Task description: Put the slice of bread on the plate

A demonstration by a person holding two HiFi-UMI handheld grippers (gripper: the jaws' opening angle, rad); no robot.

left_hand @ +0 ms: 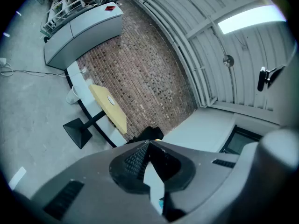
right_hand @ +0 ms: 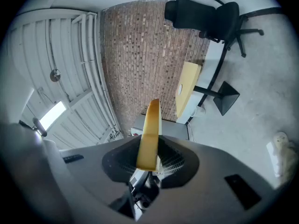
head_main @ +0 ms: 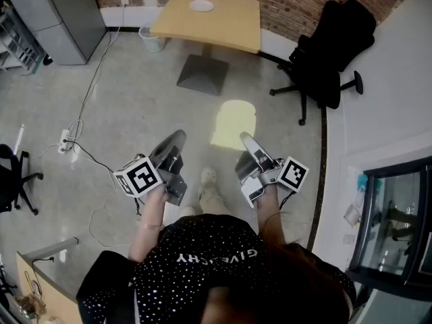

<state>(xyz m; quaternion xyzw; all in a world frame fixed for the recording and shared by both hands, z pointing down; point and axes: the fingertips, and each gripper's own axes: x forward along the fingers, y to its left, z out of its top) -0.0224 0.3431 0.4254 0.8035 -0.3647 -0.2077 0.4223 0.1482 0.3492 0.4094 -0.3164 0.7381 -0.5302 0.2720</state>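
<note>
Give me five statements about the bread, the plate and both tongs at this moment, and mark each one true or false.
1. The right tongs grip the slice of bread by one edge. True.
2. The plate sits on the yellow table. True.
3. The slice of bread lies on the plate. False: it is held in the air in the right tongs, well short of the table.
4. The left tongs hold a knife. False: they are shut with nothing between them.
5. In the head view, a black office chair stands to the left of the table. False: it stands to the table's right.
</note>
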